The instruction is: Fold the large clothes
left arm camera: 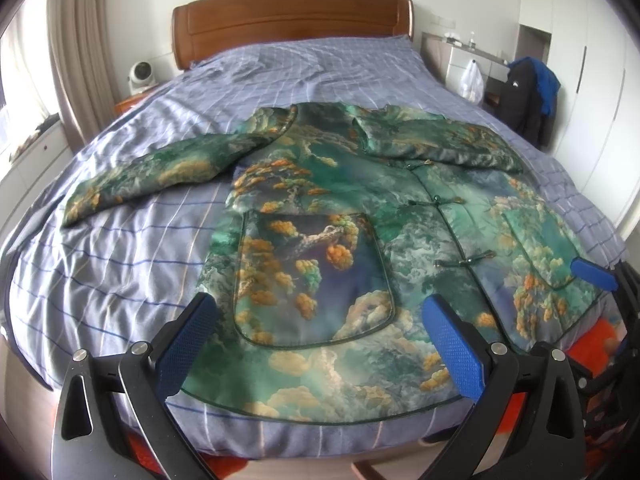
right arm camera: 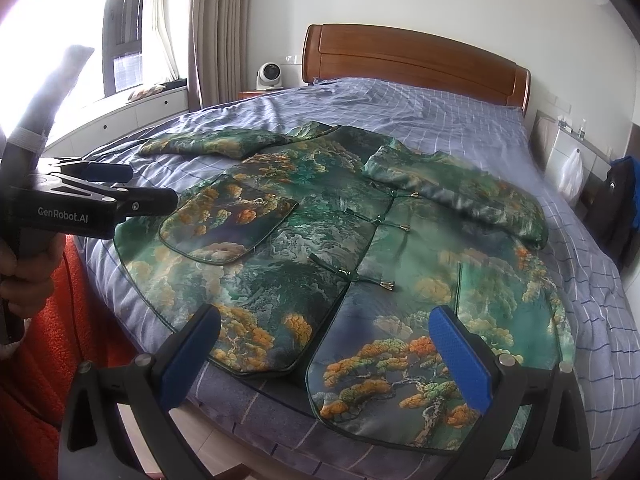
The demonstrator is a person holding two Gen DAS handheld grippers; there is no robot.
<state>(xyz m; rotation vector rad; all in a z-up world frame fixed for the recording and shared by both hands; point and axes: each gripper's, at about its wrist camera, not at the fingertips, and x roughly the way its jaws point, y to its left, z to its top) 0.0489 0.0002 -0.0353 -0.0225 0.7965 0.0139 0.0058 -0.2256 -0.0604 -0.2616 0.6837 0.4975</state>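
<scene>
Hovering spread apart and empty above the bed's (left arm camera: 100, 216) foot edge, the left gripper (left arm camera: 320, 344) and right gripper (right arm camera: 326, 354) face the green printed jacket (left arm camera: 344, 216), lying flat there, sleeves toward the headboard (left arm camera: 292, 20).

Wooden headboard (left arm camera: 292, 20), beige curtain (right arm camera: 218, 28) — bright window (right arm camera: 124, 28).

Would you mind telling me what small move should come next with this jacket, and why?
Probably lower the left gripper to the jacket hem and close on it. Both grippers are open and empty above the near hem. The right sleeve is already folded across the chest, but the left sleeve is spread out on the bed.
</scene>
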